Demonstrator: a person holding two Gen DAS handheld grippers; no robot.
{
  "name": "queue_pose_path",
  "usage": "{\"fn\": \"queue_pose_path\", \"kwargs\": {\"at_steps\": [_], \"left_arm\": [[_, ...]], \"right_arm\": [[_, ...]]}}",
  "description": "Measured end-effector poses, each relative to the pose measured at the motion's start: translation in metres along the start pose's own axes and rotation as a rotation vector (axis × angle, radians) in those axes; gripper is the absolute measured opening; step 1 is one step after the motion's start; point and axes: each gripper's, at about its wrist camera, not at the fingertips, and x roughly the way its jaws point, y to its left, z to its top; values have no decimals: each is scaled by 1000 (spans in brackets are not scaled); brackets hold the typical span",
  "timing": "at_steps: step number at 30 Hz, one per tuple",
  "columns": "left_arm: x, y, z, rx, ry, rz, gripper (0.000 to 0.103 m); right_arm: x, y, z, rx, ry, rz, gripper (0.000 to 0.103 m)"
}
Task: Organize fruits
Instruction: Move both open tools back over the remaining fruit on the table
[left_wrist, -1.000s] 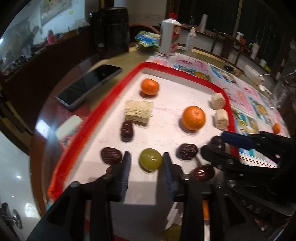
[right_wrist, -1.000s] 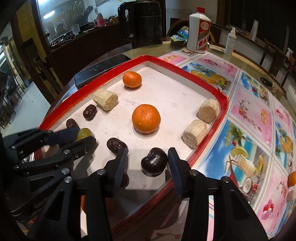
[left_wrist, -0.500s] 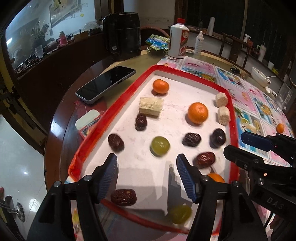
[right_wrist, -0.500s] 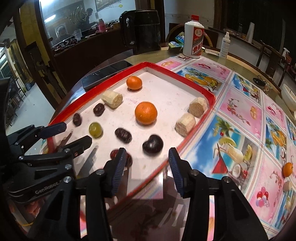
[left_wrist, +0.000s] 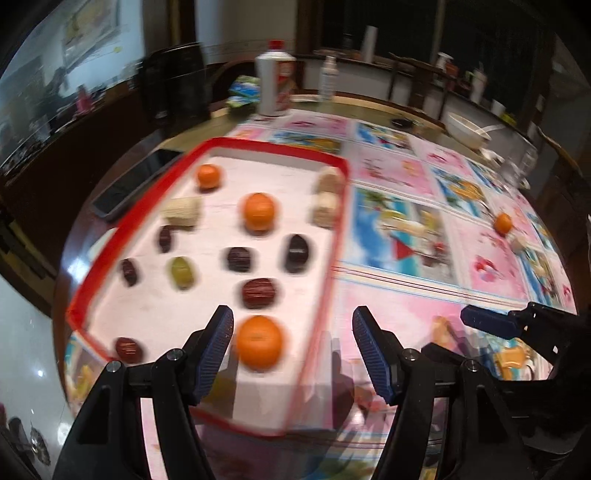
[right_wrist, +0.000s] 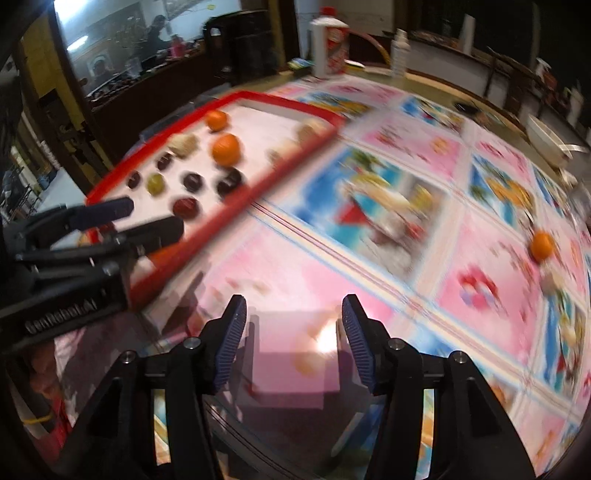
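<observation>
A red-rimmed rectangular tray with a white floor (left_wrist: 334, 236) is shown on the round counter covered by a pink and blue fruit-print cloth (left_wrist: 406, 295). Three round orange tangerines, the nearest (left_wrist: 259, 342) by the near rim, are seen inside it, with dark wrinkled dates (left_wrist: 259, 292), one green grape (left_wrist: 181, 271) and pale cut cylinders (left_wrist: 183, 211). A lone small tangerine (right_wrist: 541, 245) lies on the cloth, well apart from the tray. The left claw (left_wrist: 292, 349) is held released above the tray's near edge; the right claw (right_wrist: 292, 343) is likewise released, empty, over the cloth. A black phone (left_wrist: 136, 181) rests just beside the tray.
</observation>
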Motion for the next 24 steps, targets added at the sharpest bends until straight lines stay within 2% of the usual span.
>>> {"fn": "queue_pose_path", "kwargs": {"at_steps": [8,14,18,24], "left_arm": [[12,-82,1,103,42,-66,67],[13,-124,-4,169,55,-88,67],[14,-135,-2,173,60,-81,67],[22,-140,2,147,79,-60,67]], "right_arm": [[-28,-104,-44,186,-8,-103,56],[-43,-198,-48,357,-66,-189,56],[-34,-227,-32,331,-85,-244,56],[-12,-251,-14,324,-94,-201,56]]}}
